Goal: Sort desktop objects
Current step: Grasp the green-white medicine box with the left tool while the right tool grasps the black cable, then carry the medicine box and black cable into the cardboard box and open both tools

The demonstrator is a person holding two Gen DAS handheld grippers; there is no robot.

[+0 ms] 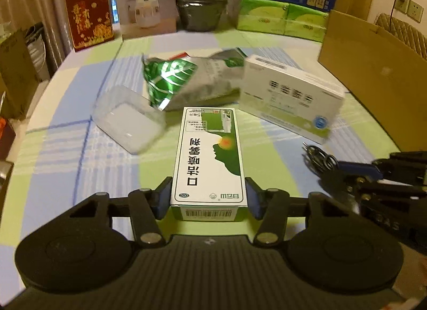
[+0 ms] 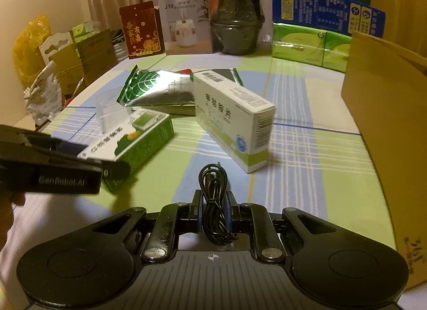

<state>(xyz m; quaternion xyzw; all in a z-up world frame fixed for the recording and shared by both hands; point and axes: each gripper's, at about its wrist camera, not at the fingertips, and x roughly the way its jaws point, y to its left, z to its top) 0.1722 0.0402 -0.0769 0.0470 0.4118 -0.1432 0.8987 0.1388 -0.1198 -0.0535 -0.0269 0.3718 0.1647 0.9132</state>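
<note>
1. At lower centre of the left wrist view, the left hand-held gripper (image 1: pixel 208 197) is clenched on a green-and-white spray box (image 1: pixel 209 155), its blue pads (image 1: pixel 163 197) pressed against the box's two long sides at the near end, above the checked cloth of the bench (image 1: pixel 66 149).
2. At lower centre of the right wrist view, the right hand-held gripper (image 2: pixel 213 212) grasps a coiled black cable (image 2: pixel 213 203), the loops bunched between the pads and the plug end pointing up the frame.
3. In the right wrist view, the left hand-held gripper enters from the left edge, the spray box in its grip at centre left.
4. A white pill box (image 2: pixel 234 120) lies at an angle at mid-frame, just beyond the cable.
5. A foil bag (image 1: pixel 186 80) with a green leaf pattern lies behind the spray box in the left wrist view; a clear plastic tub (image 1: pixel 128 125) sits just beside it at centre left.
6. A brown cardboard box (image 2: pixel 387 112) fills the right edge of the right wrist view.
7. Along the top of the frame stand a red box (image 2: pixel 141 29), a humidifier carton (image 2: pixel 186 24), a stack of dark bowls (image 2: pixel 236 16) and green tissue packs (image 2: pixel 309 45).
</note>
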